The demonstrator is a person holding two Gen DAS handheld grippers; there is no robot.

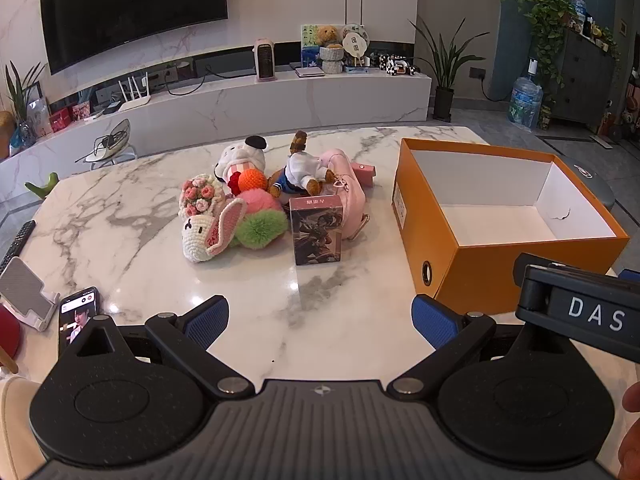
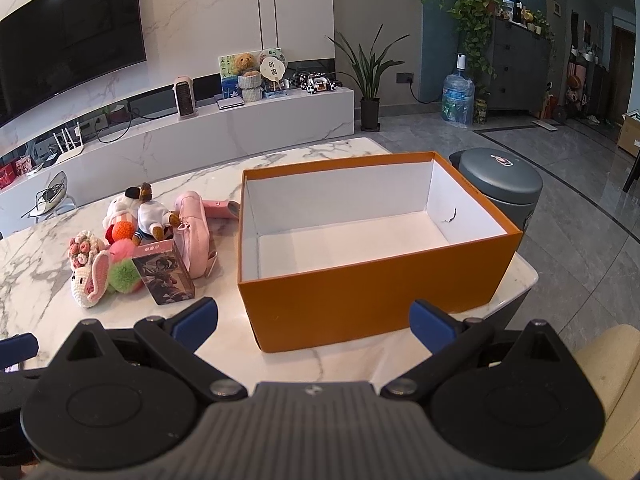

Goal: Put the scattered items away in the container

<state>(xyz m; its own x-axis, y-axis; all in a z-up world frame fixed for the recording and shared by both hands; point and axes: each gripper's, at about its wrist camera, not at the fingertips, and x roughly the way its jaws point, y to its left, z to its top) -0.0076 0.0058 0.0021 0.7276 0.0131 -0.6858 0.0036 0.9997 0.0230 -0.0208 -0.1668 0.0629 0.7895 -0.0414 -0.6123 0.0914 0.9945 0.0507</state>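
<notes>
A heap of small items lies mid-table: a crocheted bunny [image 1: 208, 232], green pompom [image 1: 262, 230], pink pompom [image 1: 256, 199], orange ball [image 1: 253, 180], a white plush [image 1: 244, 158], a small bear in white [image 1: 306, 172], a pink pouch [image 1: 348, 190] and an upright card box [image 1: 318, 230]. The orange box [image 1: 472, 264] stands open and empty to their right. My left gripper [image 1: 320, 320] hangs open over bare marble short of the heap. My right gripper [image 2: 314, 322] is open before the orange box [image 2: 360, 300], with the card box [image 2: 168, 276] and bunny [image 2: 90, 282] to its left.
A phone [image 1: 78, 316] and a stand [image 1: 26, 294] lie at the table's near left, a remote [image 1: 18, 242] beyond them. The right gripper's body [image 1: 580, 312] juts in at the right. A grey bin [image 2: 504, 184] stands past the table's right edge.
</notes>
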